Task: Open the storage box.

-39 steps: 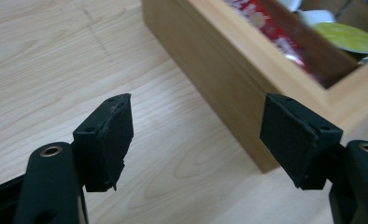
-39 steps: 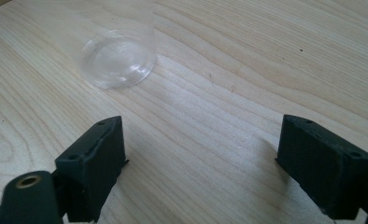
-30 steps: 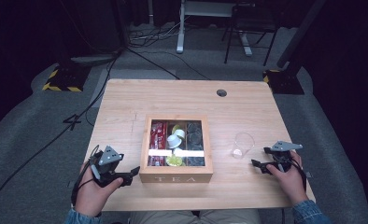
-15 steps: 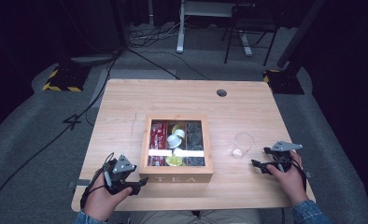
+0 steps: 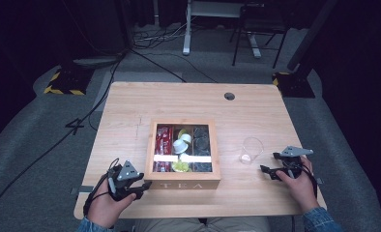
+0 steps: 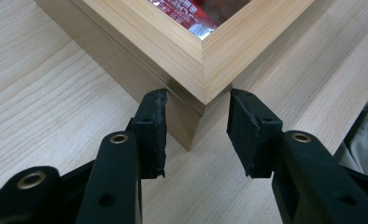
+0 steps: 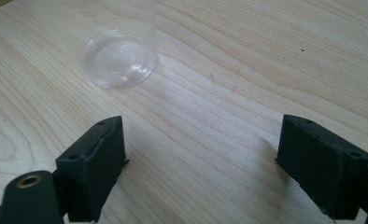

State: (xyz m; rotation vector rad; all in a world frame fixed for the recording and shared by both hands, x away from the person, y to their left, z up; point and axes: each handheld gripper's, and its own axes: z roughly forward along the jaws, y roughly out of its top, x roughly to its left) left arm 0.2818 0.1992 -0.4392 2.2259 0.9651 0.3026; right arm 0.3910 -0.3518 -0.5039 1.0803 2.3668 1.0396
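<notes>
My left gripper (image 6: 196,135) sits spread apart right at the tea box (image 5: 183,182) corner. My right gripper (image 7: 203,163) is wide apart too, near the plastic cup (image 5: 251,150).

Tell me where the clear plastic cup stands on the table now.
In the high view, the clear plastic cup stands upright on the wooden table, right of the wooden tea box and just ahead-left of the right gripper.

One tea box (image 5: 186,184), one clear cup (image 5: 251,150), two grippers: left (image 5: 141,186), right (image 5: 270,165); one table (image 5: 130,111).
</notes>
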